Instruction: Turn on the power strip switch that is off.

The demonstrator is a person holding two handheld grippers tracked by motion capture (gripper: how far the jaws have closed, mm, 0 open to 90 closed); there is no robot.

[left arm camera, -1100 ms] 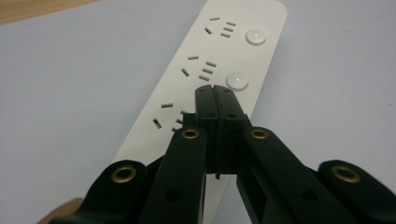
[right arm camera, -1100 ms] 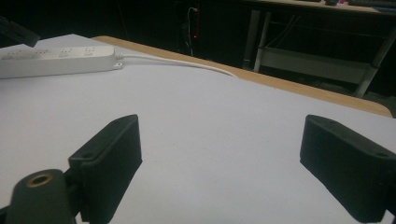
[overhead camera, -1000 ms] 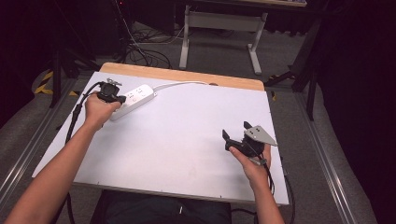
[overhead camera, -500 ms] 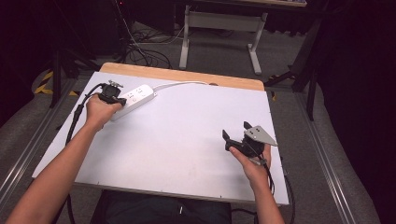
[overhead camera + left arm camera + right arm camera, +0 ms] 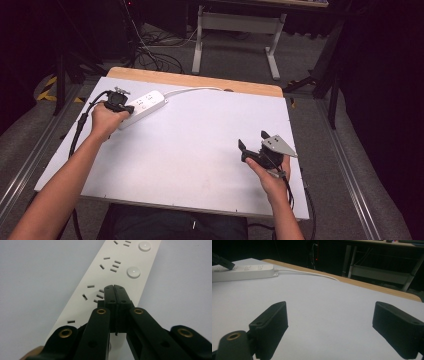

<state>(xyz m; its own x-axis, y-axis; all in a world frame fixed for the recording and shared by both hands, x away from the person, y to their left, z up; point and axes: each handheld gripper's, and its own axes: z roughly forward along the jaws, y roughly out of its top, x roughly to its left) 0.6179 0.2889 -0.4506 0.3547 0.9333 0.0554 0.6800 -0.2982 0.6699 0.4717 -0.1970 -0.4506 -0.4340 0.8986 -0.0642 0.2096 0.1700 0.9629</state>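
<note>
A white power strip [image 5: 146, 103] lies at the far left of the white table [image 5: 200, 150], and its white cable [image 5: 195, 90] runs off to the right along the far edge. My left gripper [image 5: 125, 106] is shut with nothing between its jaws. In the left gripper view its tips [image 5: 115, 288] point down at the power strip's [image 5: 110, 275] top face beside a socket, below two round buttons. I cannot tell whether they touch it. My right gripper [image 5: 253, 141] is held open over bare table at the near right, and its jaws [image 5: 329, 327] stand wide apart around nothing. The power strip [image 5: 242, 272] lies far off to its left.
A wooden strip [image 5: 200, 80] borders the table's far edge. Beyond it, on the floor, stand a grey metal stand [image 5: 235, 25] and loose dark cables [image 5: 155, 55]. Metal rails run along both sides of the table.
</note>
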